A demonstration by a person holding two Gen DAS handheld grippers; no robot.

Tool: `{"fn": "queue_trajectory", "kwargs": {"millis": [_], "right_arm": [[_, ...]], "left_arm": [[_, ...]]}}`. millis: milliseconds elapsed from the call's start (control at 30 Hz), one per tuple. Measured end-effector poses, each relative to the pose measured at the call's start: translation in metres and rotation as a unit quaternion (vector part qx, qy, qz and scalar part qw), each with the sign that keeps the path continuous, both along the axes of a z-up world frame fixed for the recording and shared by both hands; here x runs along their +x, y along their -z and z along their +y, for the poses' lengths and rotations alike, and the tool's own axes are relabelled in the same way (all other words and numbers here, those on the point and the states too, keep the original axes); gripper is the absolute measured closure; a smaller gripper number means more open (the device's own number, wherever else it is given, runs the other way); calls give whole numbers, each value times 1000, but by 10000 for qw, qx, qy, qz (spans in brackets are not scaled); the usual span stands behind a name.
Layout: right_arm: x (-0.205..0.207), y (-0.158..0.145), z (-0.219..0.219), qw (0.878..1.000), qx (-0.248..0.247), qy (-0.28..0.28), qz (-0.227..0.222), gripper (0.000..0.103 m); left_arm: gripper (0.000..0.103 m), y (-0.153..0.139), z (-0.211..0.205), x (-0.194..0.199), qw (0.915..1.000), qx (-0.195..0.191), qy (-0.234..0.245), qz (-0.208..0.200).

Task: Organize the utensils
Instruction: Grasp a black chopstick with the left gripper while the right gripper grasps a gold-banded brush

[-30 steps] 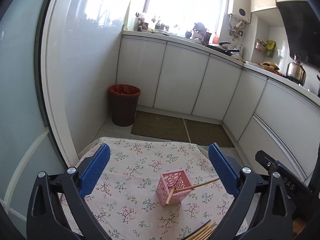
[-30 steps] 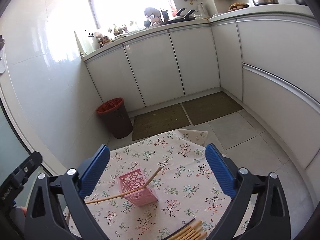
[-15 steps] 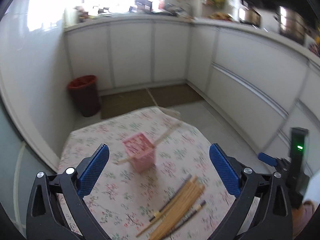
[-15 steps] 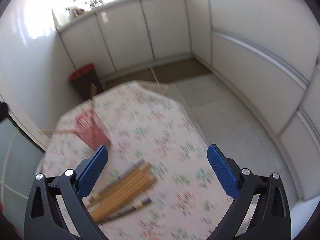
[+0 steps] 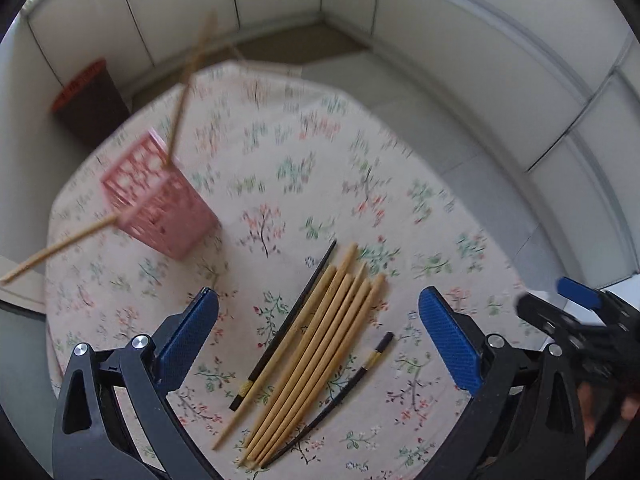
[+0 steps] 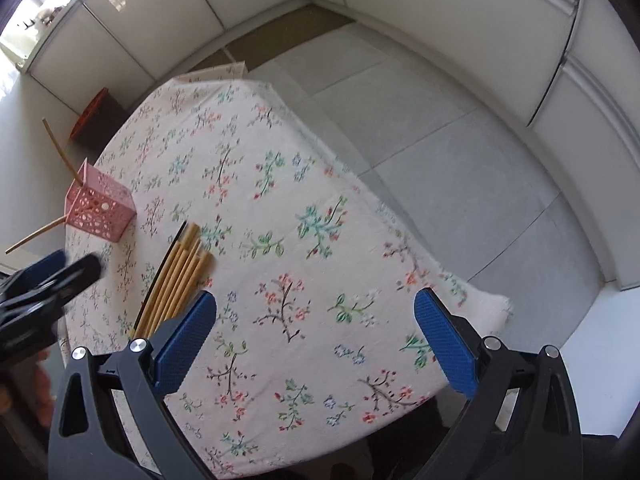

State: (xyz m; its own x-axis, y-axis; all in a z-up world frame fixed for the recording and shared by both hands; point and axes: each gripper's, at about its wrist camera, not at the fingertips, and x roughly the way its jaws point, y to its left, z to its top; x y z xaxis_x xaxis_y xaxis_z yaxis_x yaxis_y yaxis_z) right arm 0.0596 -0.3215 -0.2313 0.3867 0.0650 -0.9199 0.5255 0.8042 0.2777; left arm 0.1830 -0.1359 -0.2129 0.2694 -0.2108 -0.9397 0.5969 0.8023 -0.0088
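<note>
Loose chopsticks on a flowered cloth, both tongs spread and holding nothing.

A bundle of bamboo chopsticks (image 5: 316,344) lies in the lower middle of the left wrist view, flanked by two dark chopsticks (image 5: 298,312), between the spread blue pads of the left gripper (image 5: 318,340). Up and to the left, the pink holder (image 5: 156,196) stands on the floral tablecloth (image 5: 400,216), with two chopsticks (image 5: 184,92) leaning out of it. In the right wrist view the right gripper (image 6: 316,340) hangs wide open over bare cloth at lower centre, with the bundle at centre left and the holder beyond it. A red-rimmed bin (image 5: 88,96) sits on the floor at upper left.
</note>
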Motion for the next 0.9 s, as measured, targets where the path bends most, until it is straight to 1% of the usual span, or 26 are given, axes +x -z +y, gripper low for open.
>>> {"fn": "queue_trajectory", "kwargs": {"millis": [33, 100, 167, 200, 233, 267, 300, 333, 467, 600, 633, 700, 767, 833, 900], "right_arm": [[2, 2, 2, 10000, 47, -62, 35, 6], [5, 1, 7, 9998, 51, -189, 31, 6], [7, 0, 10, 9997, -11, -239, 33, 6], [8, 1, 10, 9997, 2, -250, 49, 6], [9, 3, 10, 9997, 58, -245, 68, 6], [8, 5, 9, 9996, 127, -243, 81, 6], [9, 6, 9, 9994, 215, -247, 94, 6], [9, 7, 9, 9993, 256, -259, 106, 6], [10, 8, 10, 9993, 171, -315, 125, 6], [10, 13, 4, 9991, 276, -252, 192, 6], [10, 14, 4, 9990, 313, -241, 213, 7], [11, 15, 4, 9988, 337, -252, 239, 7], [12, 15, 6, 9988, 337, -283, 228, 6], [14, 15, 11, 9984, 379, -349, 234, 7], [17, 17, 18, 9977, 445, -416, 297, 7]], "left_arm": [[7, 13, -4, 7, 9999, 90, -49, 139], [7, 32, -6, 17, 9993, 182, -183, 270], [10, 43, -9, 25, 9989, 221, -318, 256], [15, 47, -12, 29, 9988, 260, -348, 226], [24, 51, -15, 32, 9986, 322, -368, 201], [30, 56, -19, 36, 9983, 384, -381, 198], [41, 59, -23, 40, 9981, 397, -378, 272], [45, 64, -27, 43, 9978, 403, -379, 373], [45, 74, -37, 50, 9968, 610, -399, 316], [47, 83, -38, 62, 9962, 577, -459, 469], [52, 86, -38, 64, 9959, 606, -454, 492], [57, 89, -36, 66, 9958, 586, -462, 528], [67, 91, -35, 68, 9953, 709, -469, 454], [86, 91, -27, 69, 9948, 769, -492, 448], [93, 91, -14, 69, 9949, 695, -503, 538]]}}
